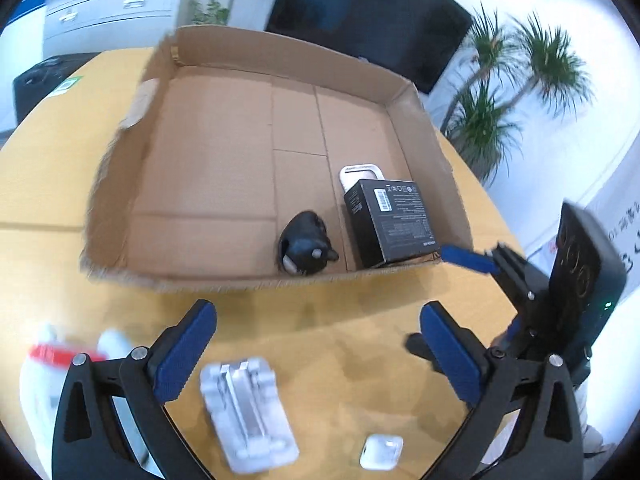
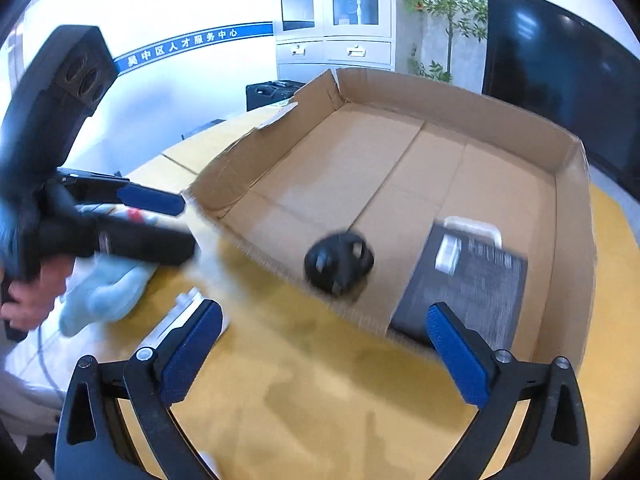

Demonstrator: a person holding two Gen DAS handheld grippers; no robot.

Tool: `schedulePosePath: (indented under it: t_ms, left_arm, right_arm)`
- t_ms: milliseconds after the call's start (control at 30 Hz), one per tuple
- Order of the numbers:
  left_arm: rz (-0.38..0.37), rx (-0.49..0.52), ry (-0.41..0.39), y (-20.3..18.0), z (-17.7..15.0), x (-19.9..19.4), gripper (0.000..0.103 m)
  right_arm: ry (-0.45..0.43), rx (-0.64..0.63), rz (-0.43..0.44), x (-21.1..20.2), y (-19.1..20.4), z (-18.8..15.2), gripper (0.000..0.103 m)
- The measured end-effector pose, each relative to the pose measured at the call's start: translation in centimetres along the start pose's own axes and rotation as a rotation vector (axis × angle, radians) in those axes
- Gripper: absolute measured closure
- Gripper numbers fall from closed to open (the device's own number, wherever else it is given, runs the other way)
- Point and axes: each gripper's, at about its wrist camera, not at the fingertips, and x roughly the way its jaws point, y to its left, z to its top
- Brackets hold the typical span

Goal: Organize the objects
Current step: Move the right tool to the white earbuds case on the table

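A yellow-topped bench (image 1: 352, 312) is seen from both wrist views, its surface glossy and lightly mottled with reflections. On it a wide, shallow cardboard box (image 1: 224, 56) is set, its near wall low and ragged along the torn edge. Inside the box, near the front right corner, a black carton (image 1: 390, 222) printed with small white text is laid, and a white-rimmed flat item (image 1: 360, 170) is partly covered behind it. Just left of the carton a small black rounded object (image 1: 306, 248) is lying on the box floor; what it is cannot be told.

The left tool (image 1: 318, 350) is held with its blue pads spread wide over bare bench, nothing between them. The right tool (image 2: 326, 356) is likewise spread wide and empty, poised over the bench at the box's near wall.

Outside the box, on the near part of the bench, a silver metal bracket (image 1: 248, 412) and a small white square piece (image 1: 380, 452) are laid. A white container with a red band (image 1: 52, 356) is blurred at the left edge. A pale blue cloth (image 2: 104, 292) is bunched on the bench beside a hand (image 2: 32, 296).

Beyond the bench, a grey cabinet with glass doors (image 2: 332, 12), a large dark screen (image 2: 560, 80), potted plants (image 1: 520, 80) and a white wall with a blue lettered stripe (image 2: 192, 44) are seen.
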Motion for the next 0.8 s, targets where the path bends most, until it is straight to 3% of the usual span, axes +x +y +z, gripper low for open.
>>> schedulePosePath:
  t_ms: [167,400,567,800]
  left_arm:
    - [0.012,-0.047,-0.037,0.8,-4.8,-1.8,0.001]
    - [-0.050,0.022,0.034,-1.2,-11.1,-1.3,0.001]
    - [-0.134,0.101,0.107,-3.6,-12.8,0.4,0.001]
    - [-0.137,0.174,0.215,-6.0,-13.9,3.3,0.001]
  right_arm:
    - [-0.005,0.027,0.037,-1.0,0.8,-4.3,0.000]
    - [0.035,0.033,0.087,-2.1,3.6,-11.5,0.000]
    - [0.020,-0.025,0.122,-1.7,6.1,-13.5,0.000]
    - [0.064,-0.086,0.184,-0.2,7.6,-14.5,0.002]
